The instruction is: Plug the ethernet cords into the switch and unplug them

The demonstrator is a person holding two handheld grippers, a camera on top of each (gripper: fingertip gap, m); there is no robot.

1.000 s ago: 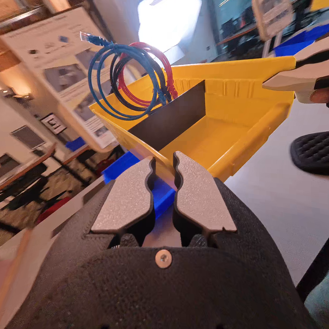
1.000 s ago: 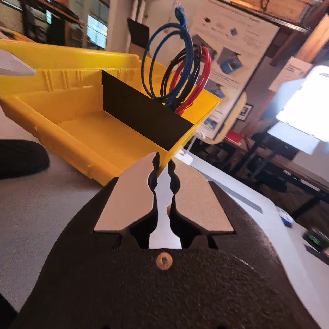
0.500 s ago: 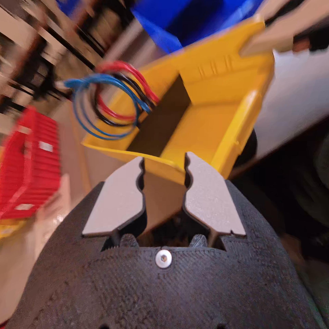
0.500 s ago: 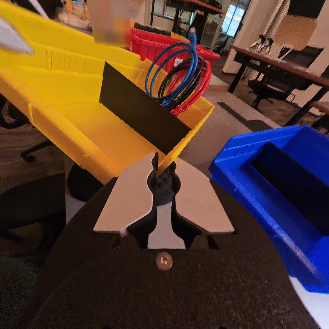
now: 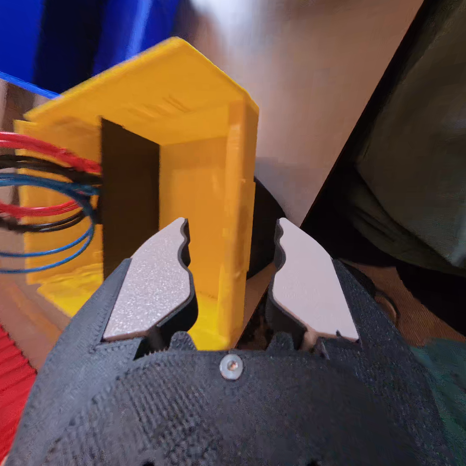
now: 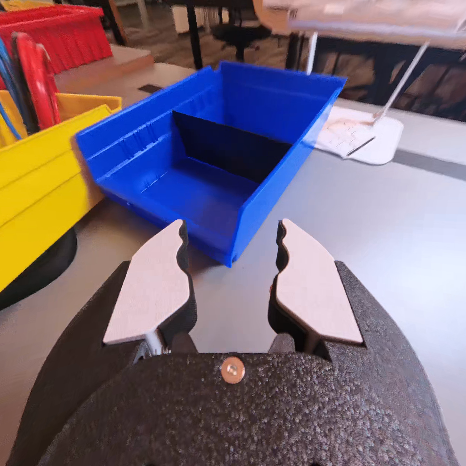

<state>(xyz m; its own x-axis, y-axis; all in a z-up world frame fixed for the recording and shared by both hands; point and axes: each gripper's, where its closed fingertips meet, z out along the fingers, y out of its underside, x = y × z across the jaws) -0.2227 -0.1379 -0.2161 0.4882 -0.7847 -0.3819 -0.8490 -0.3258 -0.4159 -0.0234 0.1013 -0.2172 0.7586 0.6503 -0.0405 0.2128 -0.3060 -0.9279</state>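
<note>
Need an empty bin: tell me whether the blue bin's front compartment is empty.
Empty: the blue bin shows bare floor before its black divider.

You've got a bright yellow bin with a black divider ahead of your left fingers, pale speckled grey plates on rough black bodies. Red, black and blue cords loop at its side. Your right view gives you a deep blue bin, its divider near black, on a plain grey counter. A ribbed red crate sits behind, and a white stand base off right.
</note>
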